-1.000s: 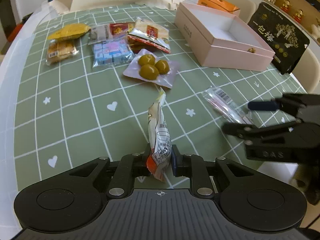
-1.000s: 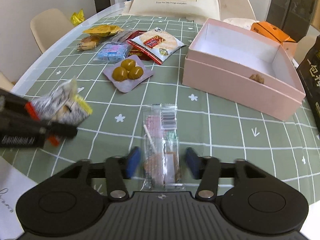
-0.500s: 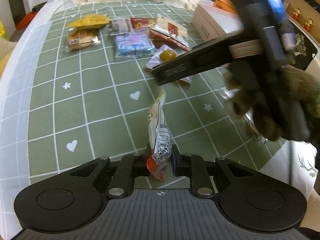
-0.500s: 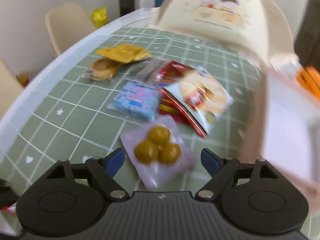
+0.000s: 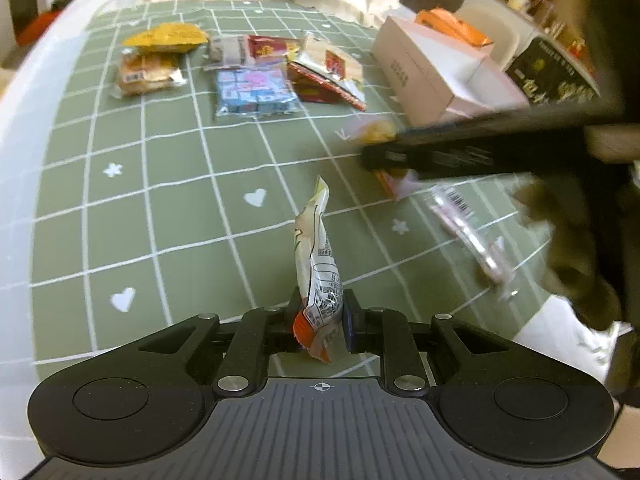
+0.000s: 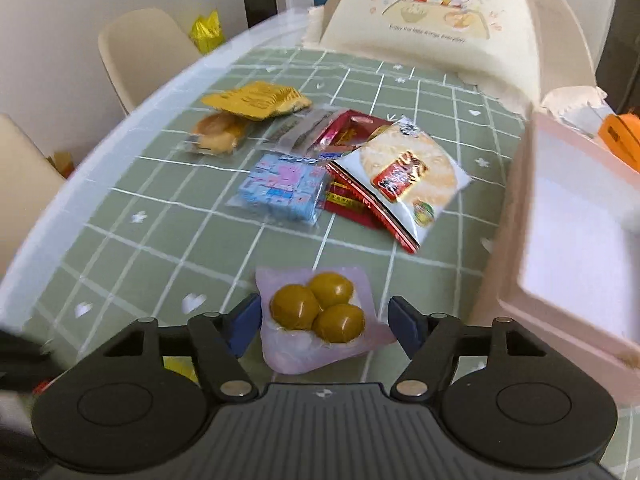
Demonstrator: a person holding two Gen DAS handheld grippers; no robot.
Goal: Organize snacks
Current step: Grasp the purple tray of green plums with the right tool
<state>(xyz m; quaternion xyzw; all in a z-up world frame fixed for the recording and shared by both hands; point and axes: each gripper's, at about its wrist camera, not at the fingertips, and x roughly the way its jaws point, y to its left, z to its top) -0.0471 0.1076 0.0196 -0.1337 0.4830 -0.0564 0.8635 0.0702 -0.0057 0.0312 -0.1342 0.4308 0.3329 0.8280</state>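
Observation:
My left gripper (image 5: 318, 322) is shut on a white and orange snack packet (image 5: 318, 276) and holds it upright above the green checked tablecloth (image 5: 160, 208). My right gripper (image 6: 326, 324) is open, its blue pads either side of a pale purple pack with three yellow-green balls (image 6: 320, 314). In the left wrist view the right gripper (image 5: 460, 156) shows as a dark blurred bar over that pack. A pink open box (image 6: 580, 232) stands to the right.
Farther back lie a blue candy pack (image 6: 284, 188), a rice cracker bag (image 6: 404, 176), red packets (image 6: 348, 132), a yellow packet (image 6: 256, 100) and a bread pack (image 6: 218, 132). A clear barcoded packet (image 5: 468, 232) lies at the right. An orange box (image 5: 452, 30) and a black bag (image 5: 552, 80) stand behind the pink box.
My right gripper has left the clear barcoded packet, swung forward across the table and opened wide around the pack of yellow-green balls. My left gripper keeps hold of its packet.

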